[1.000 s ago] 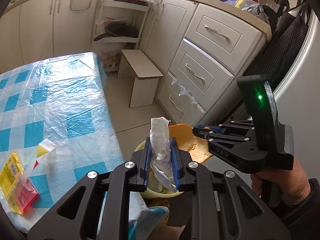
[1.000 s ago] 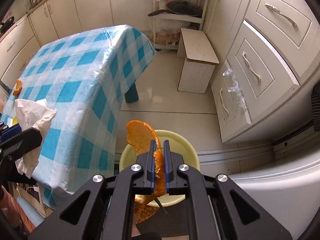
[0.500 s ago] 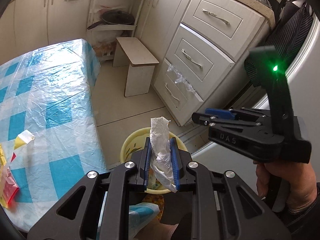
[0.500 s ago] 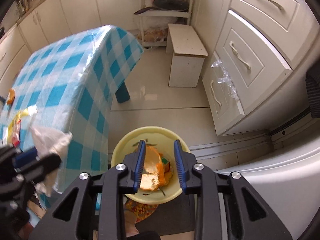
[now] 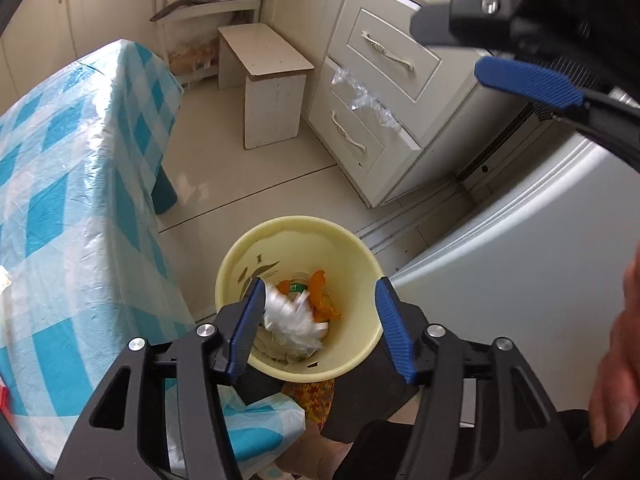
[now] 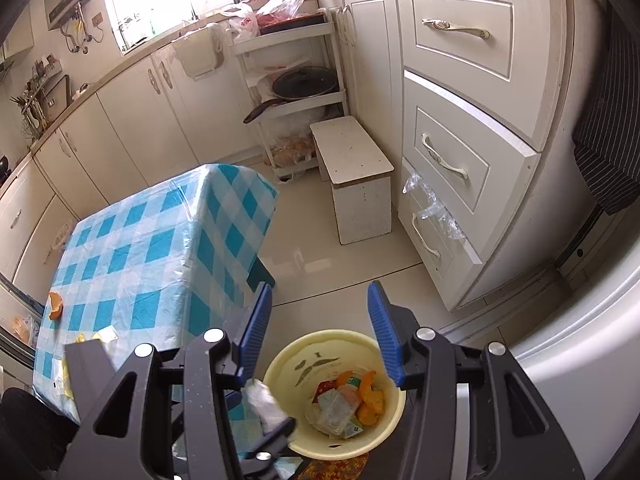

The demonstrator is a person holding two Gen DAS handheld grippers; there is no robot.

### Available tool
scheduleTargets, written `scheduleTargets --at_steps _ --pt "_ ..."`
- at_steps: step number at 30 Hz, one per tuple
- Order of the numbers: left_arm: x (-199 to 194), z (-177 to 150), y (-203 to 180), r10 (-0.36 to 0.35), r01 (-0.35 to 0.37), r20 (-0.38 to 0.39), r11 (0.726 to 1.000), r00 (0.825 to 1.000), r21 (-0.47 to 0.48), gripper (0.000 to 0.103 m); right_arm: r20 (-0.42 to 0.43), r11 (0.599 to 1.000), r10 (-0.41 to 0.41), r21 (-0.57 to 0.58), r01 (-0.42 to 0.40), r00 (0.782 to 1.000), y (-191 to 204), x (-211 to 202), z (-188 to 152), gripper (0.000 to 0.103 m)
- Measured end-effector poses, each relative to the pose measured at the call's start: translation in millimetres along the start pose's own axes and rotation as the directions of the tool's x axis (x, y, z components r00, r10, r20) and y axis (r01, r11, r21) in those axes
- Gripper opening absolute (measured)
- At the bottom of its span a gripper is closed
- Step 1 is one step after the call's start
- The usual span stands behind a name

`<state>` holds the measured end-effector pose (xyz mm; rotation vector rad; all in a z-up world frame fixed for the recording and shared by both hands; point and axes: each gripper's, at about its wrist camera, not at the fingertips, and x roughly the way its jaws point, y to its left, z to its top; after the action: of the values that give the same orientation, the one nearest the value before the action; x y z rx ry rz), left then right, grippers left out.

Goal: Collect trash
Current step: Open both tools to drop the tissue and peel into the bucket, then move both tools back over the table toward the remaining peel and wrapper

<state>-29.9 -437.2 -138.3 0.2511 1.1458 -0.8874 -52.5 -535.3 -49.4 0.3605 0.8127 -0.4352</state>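
— What's the room like?

— A kitchen with a pale tiled floor (image 6: 320,256). At the left stands the bench (image 6: 132,256), draped in a blue-and-white checked cloth under clear plastic. Far behind it runs a row of cream cupboards (image 6: 132,120), and at the right a stack of cream drawers (image 6: 452,160) with a scrap of clear film (image 6: 432,212) hanging from the lowest one. Between them sit a small white stool (image 6: 352,160) and an open shelf rack (image 6: 300,80) holding a dark pan.

— Anything on the bench?

— At its near left edge, an orange peel piece (image 6: 55,305) and some yellow wrappers (image 6: 100,335).

— And the trash?

— A pale yellow bin (image 5: 296,240) stands on the floor just beside the bench's near corner. Inside it lie orange peels (image 5: 320,292), a green-labelled bottle cap and crumpled packets. A white crumpled tissue (image 5: 290,314) is blurred, just above the bin's contents, close against the left finger of the left gripper (image 5: 322,330).

— How do the jaws stand?

— The left gripper's jaws are spread wide over the bin's mouth; whether the tissue touches the pad I cannot tell. The right gripper (image 6: 320,334) also has its jaws spread, gripping nothing, above the bin's far rim.
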Motion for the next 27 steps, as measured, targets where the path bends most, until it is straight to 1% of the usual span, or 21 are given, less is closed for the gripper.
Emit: scheduleTargets --at_steps 3,8,12,15,20,27 --pt "2 -1 -1 0.003 -0.003 0.000 1.000 1.000 -0.004 0.061 0.007 1.000 0.006 0.008 -0.006 1.000 1 0 2 0.049" --pt "-8 -6 5 0.003 -0.003 0.016 1.000 1.000 -0.004 0.064 0.049 1.000 0.021 0.016 -0.022 0.999 4 -4 5 0.056" --pt "-31 -12 15 0.001 0.000 0.057 1.000 0.998 -0.012 0.067 0.068 0.998 0.053 0.039 -0.055 0.996 6 -6 8 0.058" --pt "-56 -21 24 0.012 -0.012 0.106 1.000 0.994 -0.004 0.070 0.068 0.996 0.073 0.042 -0.076 0.995 12 -5 9 0.059" --pt "-96 -35 45 0.062 -0.062 0.177 0.998 0.982 -0.009 0.072 0.054 0.995 0.096 0.012 -0.097 0.994 30 -2 8 0.060" --pt "-135 -53 75 0.168 -0.166 0.249 0.986 0.954 -0.029 0.076 0.027 0.994 0.098 -0.043 -0.097 0.995 57 8 6 0.060"
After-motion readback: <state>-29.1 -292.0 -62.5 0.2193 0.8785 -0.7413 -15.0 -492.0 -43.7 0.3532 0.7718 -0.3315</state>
